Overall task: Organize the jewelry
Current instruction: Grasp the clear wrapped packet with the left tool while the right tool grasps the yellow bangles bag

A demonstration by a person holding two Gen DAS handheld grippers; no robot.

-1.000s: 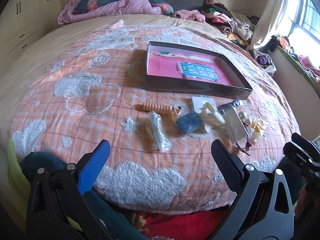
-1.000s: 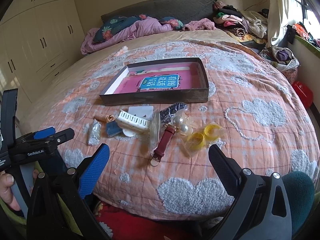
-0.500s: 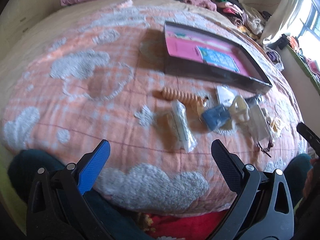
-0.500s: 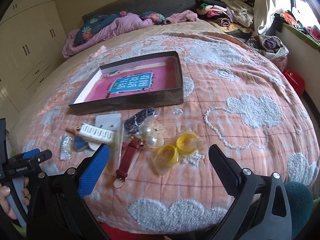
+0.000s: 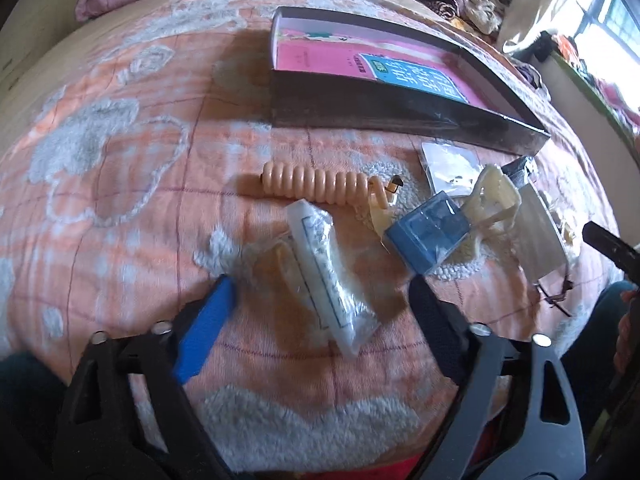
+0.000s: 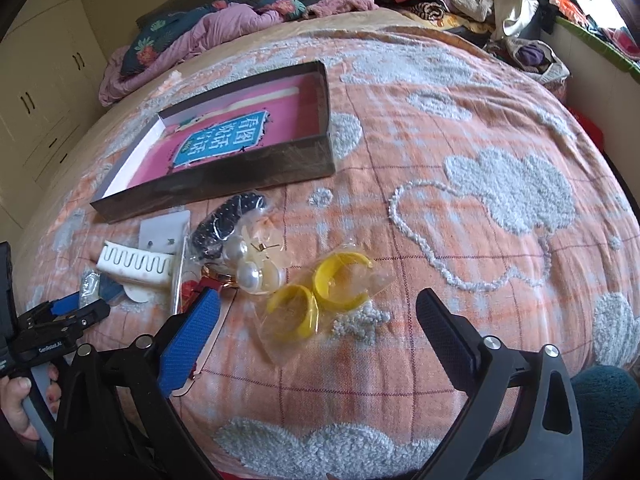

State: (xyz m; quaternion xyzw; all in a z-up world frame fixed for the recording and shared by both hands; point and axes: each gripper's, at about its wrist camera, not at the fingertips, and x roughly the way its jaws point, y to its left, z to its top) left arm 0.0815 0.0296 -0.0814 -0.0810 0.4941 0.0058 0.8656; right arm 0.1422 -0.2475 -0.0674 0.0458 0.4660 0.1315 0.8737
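In the left wrist view the left gripper (image 5: 320, 292) sits at the bottom centre with its fingers spread wide on either side of a clear packet (image 5: 324, 264) holding something pale, probably because that packet lies nearest the bed's front edge and is the easiest first pick. Nothing is clamped yet. Just above the packet lies a peach spiral hair tie (image 5: 320, 180), and to the right a small blue card (image 5: 430, 232) leans on a cream hair claw (image 5: 496, 196).

The open box (image 5: 400, 104) with its pink lining fills the upper middle of that frame, with low walls and open top, so it looks like the place meant to receive the pieces.

In the right wrist view the right gripper (image 6: 318, 316) is also wide and empty, at the bottom centre, framing a clear bag of yellow hoop earrings (image 6: 320, 292). Left of them sit pearl earrings (image 6: 252, 272), a dark beaded packet (image 6: 224, 224) and a white comb (image 6: 136, 266), all loose on the orange quilt (image 6: 460, 240) below the box, still unsorted.
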